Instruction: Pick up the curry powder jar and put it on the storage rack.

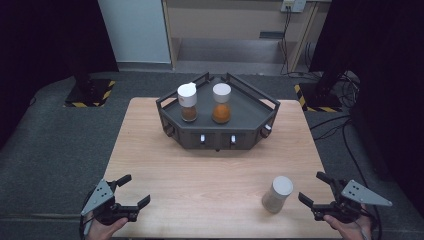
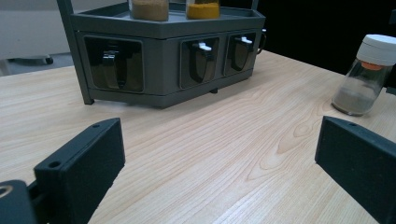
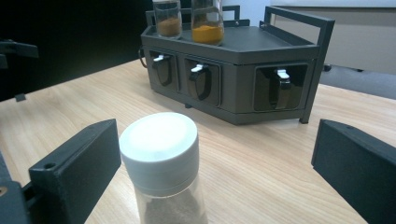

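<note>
A dark grey rack (image 1: 217, 134) stands at the table's far middle, with three handled drawers in its front (image 2: 161, 63) (image 3: 233, 79). On its top are a brown spice jar (image 1: 188, 102) and an orange spice jar (image 1: 221, 103), both white-capped. A third jar (image 1: 277, 194) of grey powder stands upright on the table near the front right. My right gripper (image 1: 310, 186) is open just right of it. In the right gripper view the jar (image 3: 161, 163) sits between the jaws, nearer the left one, untouched. My left gripper (image 1: 136, 189) is open at the front left and holds nothing.
The wooden table (image 1: 215, 170) has bare room between the rack and both grippers. From the left gripper view the grey-powder jar (image 2: 366, 74) stands far right. Floor stands with striped bases (image 1: 90, 92) and cables (image 1: 340, 125) lie beyond the table's sides.
</note>
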